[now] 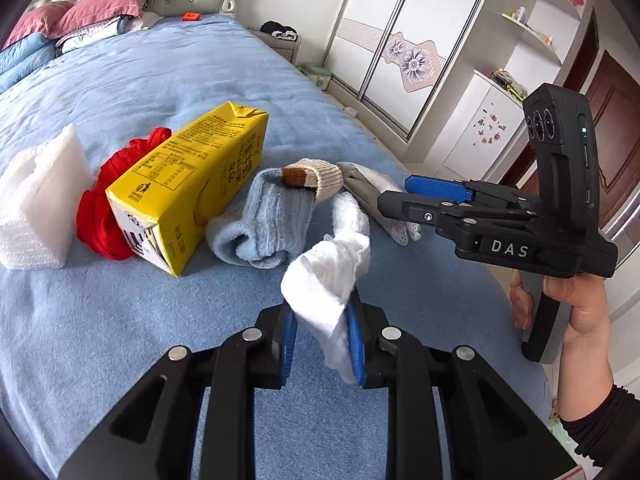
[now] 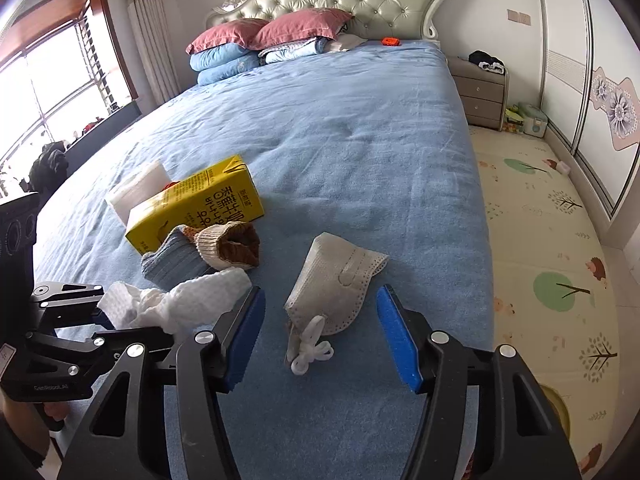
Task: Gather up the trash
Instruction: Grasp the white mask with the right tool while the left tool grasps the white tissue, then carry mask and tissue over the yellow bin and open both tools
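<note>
A light, limp tissue is being pinched by the closed left hand-held gripper; the soft mask is being straddled, untouched, by the half-open right hand-held gripper, best pinched mid-body.

Yellow carton, red cloth, lt-blue sock, white tissue.

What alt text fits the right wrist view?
The right gripper, open, straddles a folded white face mask on a blue bedspread. At left, the left gripper pinches a crumpled white tissue, near socks and a yellow carton.
</note>
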The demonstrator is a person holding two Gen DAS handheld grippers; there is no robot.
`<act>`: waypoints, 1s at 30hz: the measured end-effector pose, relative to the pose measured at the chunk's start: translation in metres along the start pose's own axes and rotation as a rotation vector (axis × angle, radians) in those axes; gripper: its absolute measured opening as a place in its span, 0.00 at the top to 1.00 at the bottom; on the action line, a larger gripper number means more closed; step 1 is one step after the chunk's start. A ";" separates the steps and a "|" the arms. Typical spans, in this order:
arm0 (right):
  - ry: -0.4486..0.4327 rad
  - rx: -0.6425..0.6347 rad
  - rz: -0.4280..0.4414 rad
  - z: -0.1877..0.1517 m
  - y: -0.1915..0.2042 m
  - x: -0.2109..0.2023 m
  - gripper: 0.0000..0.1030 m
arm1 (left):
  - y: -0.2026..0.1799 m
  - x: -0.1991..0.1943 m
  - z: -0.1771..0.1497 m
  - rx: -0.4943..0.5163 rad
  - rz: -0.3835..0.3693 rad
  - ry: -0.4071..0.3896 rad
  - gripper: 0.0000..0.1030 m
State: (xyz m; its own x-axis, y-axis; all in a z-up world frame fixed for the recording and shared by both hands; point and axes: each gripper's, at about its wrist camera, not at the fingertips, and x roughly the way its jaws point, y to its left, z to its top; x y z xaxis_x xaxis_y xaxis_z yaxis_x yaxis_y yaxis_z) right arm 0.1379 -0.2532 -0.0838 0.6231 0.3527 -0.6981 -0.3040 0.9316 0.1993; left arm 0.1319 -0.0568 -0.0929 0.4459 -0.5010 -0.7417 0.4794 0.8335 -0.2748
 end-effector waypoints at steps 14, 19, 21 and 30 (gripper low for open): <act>-0.028 0.095 0.110 -0.022 -0.023 -0.032 0.77 | -0.022 -0.004 -0.002 0.010 -0.024 -0.017 0.77; -0.072 0.106 0.113 -0.044 -0.031 -0.071 0.77 | -0.055 0.001 -0.002 0.060 -0.050 0.004 0.77; -0.094 0.117 0.100 -0.054 -0.039 -0.088 0.77 | -0.070 0.005 -0.002 0.081 -0.060 0.012 0.77; -0.136 0.211 0.036 -0.106 -0.092 -0.144 0.77 | -0.140 0.031 -0.003 0.185 -0.099 0.059 0.77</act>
State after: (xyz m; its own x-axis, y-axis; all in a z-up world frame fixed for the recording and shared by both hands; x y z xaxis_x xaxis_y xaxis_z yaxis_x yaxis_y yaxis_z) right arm -0.0010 -0.3989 -0.0744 0.7105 0.3813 -0.5914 -0.1797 0.9109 0.3714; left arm 0.0765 -0.1882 -0.0792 0.3469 -0.5593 -0.7529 0.6518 0.7209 -0.2353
